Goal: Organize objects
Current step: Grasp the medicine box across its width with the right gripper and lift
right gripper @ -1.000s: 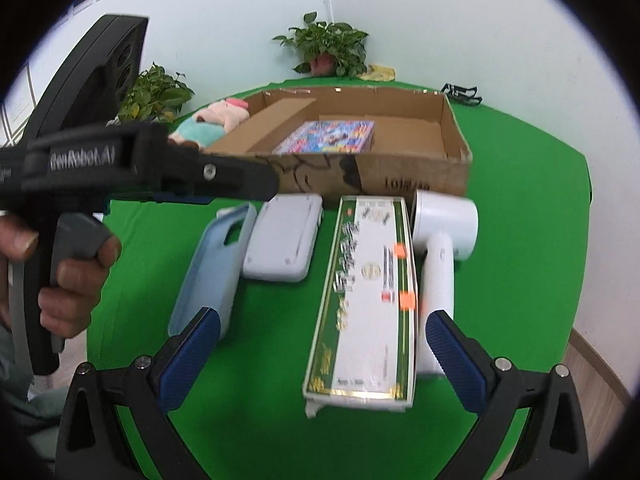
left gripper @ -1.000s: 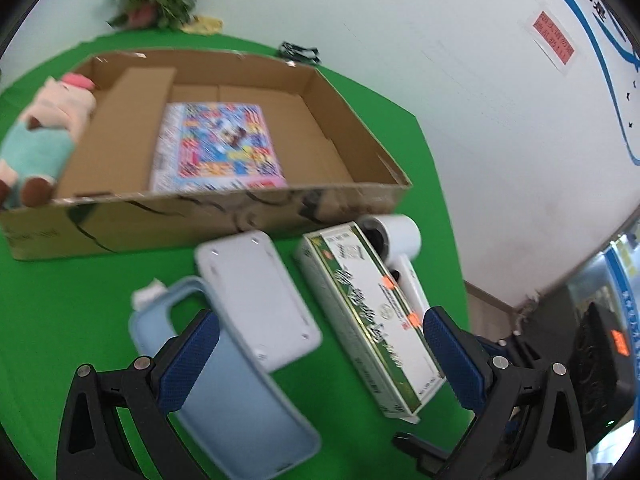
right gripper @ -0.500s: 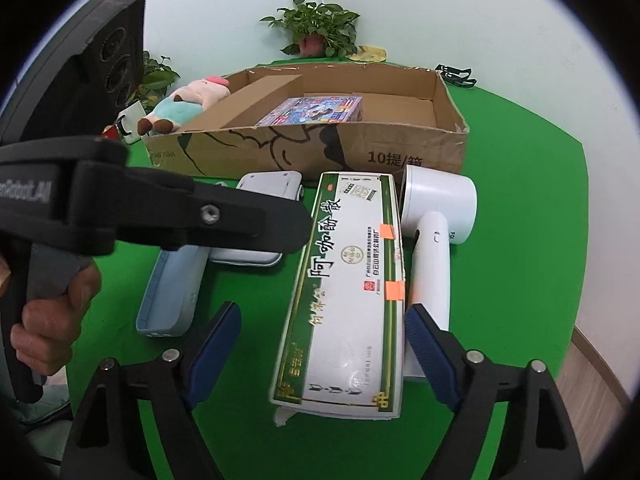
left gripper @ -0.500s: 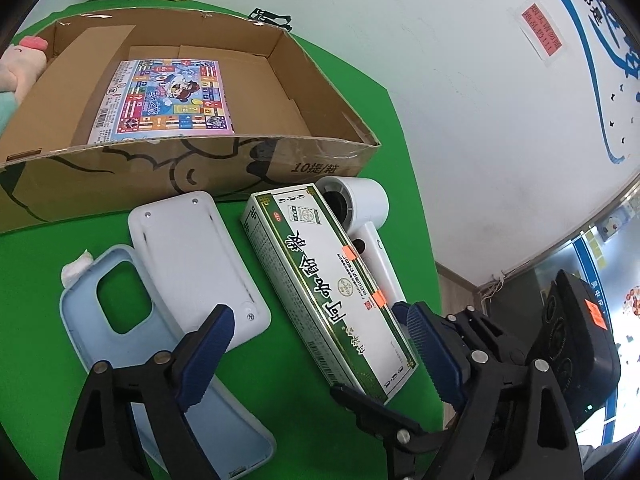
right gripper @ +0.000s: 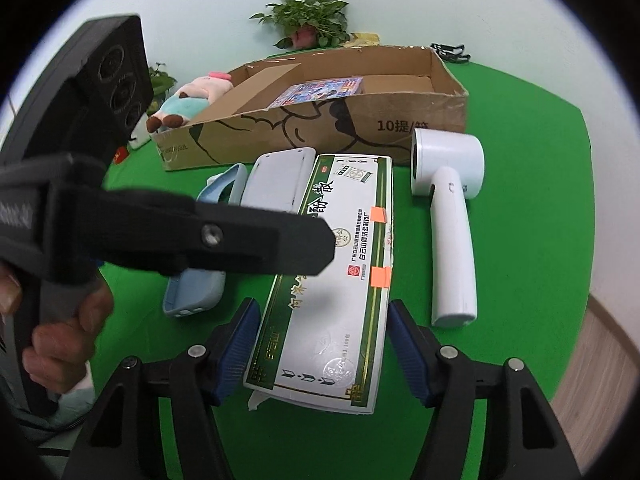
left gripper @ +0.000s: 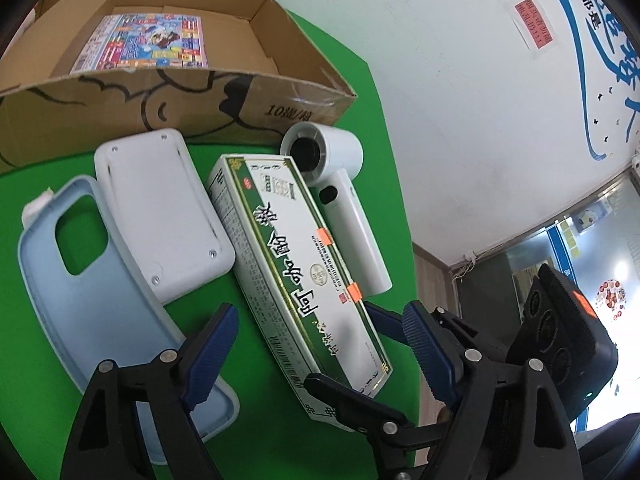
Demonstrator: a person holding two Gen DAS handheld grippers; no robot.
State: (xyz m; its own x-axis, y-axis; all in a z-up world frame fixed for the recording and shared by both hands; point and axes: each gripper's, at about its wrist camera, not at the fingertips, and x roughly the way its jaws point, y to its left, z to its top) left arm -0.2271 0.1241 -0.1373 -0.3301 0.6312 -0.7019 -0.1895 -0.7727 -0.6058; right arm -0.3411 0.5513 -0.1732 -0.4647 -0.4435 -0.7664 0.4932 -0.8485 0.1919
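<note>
A long green-and-white medicine box lies on the green table. My right gripper is open, its blue pads on either side of the box's near end, close to its edges. My left gripper is open and hovers above the same end. To the box's left lie a white flat device and a light blue phone case. To its right lies a white handheld fan-like device. Behind them stands an open cardboard box holding a colourful booklet.
A plush toy lies beside the cardboard box's left end. A potted plant stands behind it. A black item lies at the table's far edge. The table's edge drops to a wooden floor at right.
Both grippers have moved in toward the medicine box's near end. The right gripper's pads have narrowed around the box. The left gripper now crosses the right view closer.
</note>
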